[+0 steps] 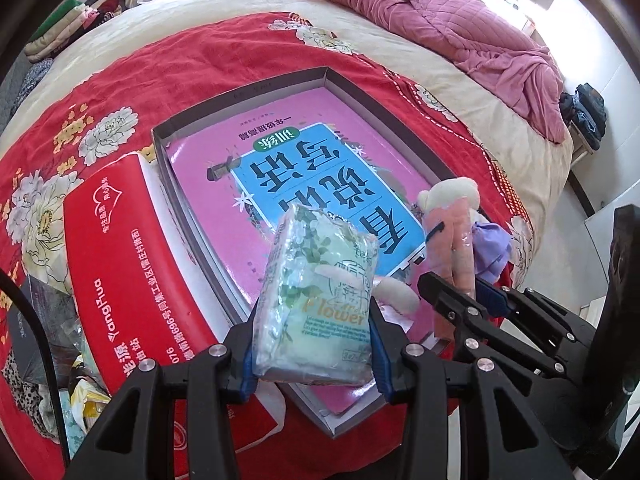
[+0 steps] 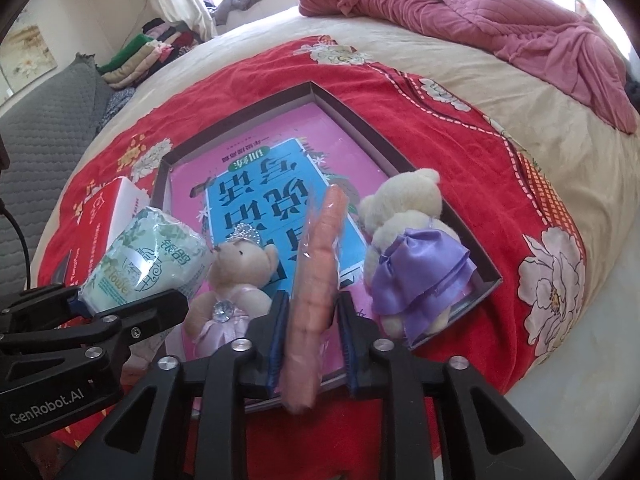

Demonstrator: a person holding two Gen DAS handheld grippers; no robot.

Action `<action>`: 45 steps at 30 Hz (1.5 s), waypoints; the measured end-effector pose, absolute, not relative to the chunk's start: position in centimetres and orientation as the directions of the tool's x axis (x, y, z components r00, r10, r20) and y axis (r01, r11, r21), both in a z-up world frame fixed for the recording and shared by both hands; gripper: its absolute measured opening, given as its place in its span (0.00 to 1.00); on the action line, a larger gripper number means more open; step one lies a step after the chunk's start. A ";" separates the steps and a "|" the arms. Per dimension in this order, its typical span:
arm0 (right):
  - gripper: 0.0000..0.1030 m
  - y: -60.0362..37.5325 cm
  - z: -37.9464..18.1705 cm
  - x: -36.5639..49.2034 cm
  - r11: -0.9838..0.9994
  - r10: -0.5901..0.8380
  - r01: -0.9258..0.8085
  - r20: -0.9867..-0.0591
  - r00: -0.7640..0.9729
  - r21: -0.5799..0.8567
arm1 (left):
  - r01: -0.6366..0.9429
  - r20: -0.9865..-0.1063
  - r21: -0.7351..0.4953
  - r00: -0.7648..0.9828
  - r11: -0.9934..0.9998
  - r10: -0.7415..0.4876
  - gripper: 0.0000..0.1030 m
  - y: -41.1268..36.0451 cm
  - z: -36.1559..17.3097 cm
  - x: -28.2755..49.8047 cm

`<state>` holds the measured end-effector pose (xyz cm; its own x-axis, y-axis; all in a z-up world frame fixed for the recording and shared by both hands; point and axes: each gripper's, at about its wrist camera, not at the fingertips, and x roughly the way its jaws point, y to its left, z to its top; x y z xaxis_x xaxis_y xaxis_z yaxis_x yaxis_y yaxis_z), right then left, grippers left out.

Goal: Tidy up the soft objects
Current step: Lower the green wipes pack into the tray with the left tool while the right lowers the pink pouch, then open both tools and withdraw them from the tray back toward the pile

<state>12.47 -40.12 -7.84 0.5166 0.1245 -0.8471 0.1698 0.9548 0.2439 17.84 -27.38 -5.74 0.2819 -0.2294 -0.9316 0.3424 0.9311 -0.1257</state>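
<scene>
My left gripper (image 1: pixel 314 360) is shut on a green tissue pack (image 1: pixel 316 300) printed "Flower", held above the near edge of a shallow box (image 1: pixel 240 92). The pack also shows in the right wrist view (image 2: pixel 144 264). My right gripper (image 2: pixel 310 344) is shut on a pink wrapped roll (image 2: pixel 316 280), held upright over the box (image 2: pixel 352 112). In the box lies a pink and blue book (image 2: pixel 256 196). A bear in a pink dress (image 2: pixel 228 292) and a bear in a purple dress (image 2: pixel 416 264) lie on it at the near end.
The box sits on a red flowered cloth (image 1: pixel 240 52) on a cream bed. A red and white carton (image 1: pixel 132 248) lies left of the box. A pink quilt (image 1: pixel 440 12) is bunched at the far side. Folded clothes (image 2: pixel 144 52) are stacked far left.
</scene>
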 end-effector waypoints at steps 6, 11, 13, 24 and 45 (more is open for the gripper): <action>0.31 -40.4 -7.6 12.2 0.953 0.115 0.180 -0.841 0.529 0.244 | 0.345 -0.933 -0.132 0.275 0.929 -0.234 0.43 -27.7 -6.0 18.0; 0.36 -40.9 -7.0 12.0 0.952 0.098 0.191 -0.832 0.546 0.238 | 0.352 -0.936 -0.124 0.270 0.928 -0.227 0.44 -28.0 -6.2 18.0; 0.37 -41.2 -6.7 11.7 0.953 0.088 0.195 -0.829 0.552 0.231 | 0.354 -0.936 -0.123 0.270 0.927 -0.227 0.44 -28.0 -6.2 18.0; 0.39 -42.7 -5.4 10.5 0.940 0.070 0.235 -0.816 0.574 0.246 | 0.381 -0.940 -0.132 0.245 0.915 -0.238 0.51 -28.6 -6.4 17.4; 0.56 -42.2 -2.8 9.1 0.946 0.037 0.234 -0.793 0.608 0.224 | 0.395 -0.915 -0.091 0.330 0.914 -0.233 0.63 -27.7 -2.8 15.5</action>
<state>9.07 -42.23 -2.81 0.6082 0.0374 -0.7929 0.2342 0.9460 0.2243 15.54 -27.74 -2.77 0.3304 -0.2334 -0.9145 0.3950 0.9142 -0.0906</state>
